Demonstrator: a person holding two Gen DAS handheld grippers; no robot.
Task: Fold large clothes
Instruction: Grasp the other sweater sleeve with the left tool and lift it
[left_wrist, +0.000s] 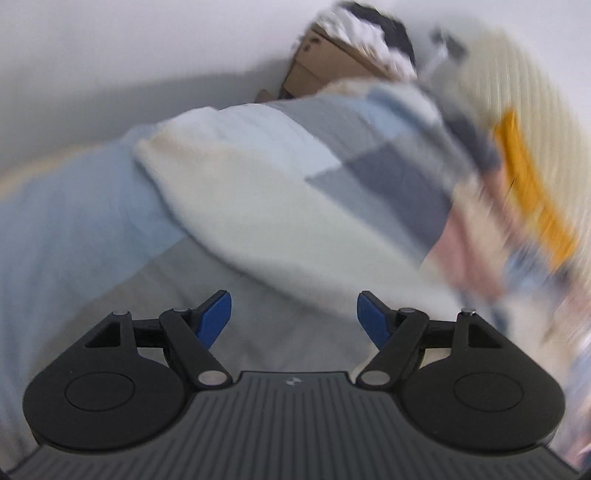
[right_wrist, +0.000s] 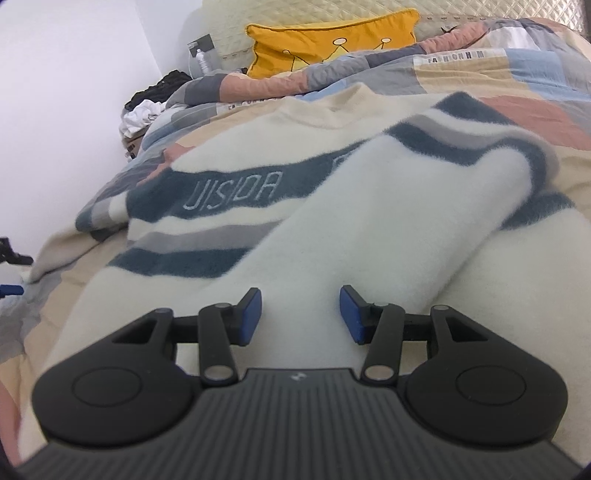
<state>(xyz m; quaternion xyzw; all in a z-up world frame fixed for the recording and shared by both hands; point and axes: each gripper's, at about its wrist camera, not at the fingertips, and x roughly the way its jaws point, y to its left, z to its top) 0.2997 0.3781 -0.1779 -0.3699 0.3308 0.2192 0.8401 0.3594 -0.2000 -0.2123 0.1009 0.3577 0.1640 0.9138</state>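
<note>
A cream fleece sweater (right_wrist: 229, 192) with dark teal and grey stripes lies spread on the bed. One sleeve (right_wrist: 388, 221) is folded slantwise across its chest. My right gripper (right_wrist: 301, 299) stands half open low over the cuff end of that sleeve. Cream cloth fills the gap between its blue pads (right_wrist: 253, 314), and no pinch shows. My left gripper (left_wrist: 293, 306) is wide open with nothing between its fingers, above the patchwork quilt (left_wrist: 369, 155) at the bed's side. That view is smeared by motion, and I cannot make out the sweater in it.
A patchwork quilt (right_wrist: 480, 85) covers the bed, with a yellow pillow (right_wrist: 332, 44) at the padded headboard (right_wrist: 480, 7). A cardboard box (left_wrist: 321, 62) heaped with black and white clothes (right_wrist: 147, 103) stands by the white wall (right_wrist: 74, 74).
</note>
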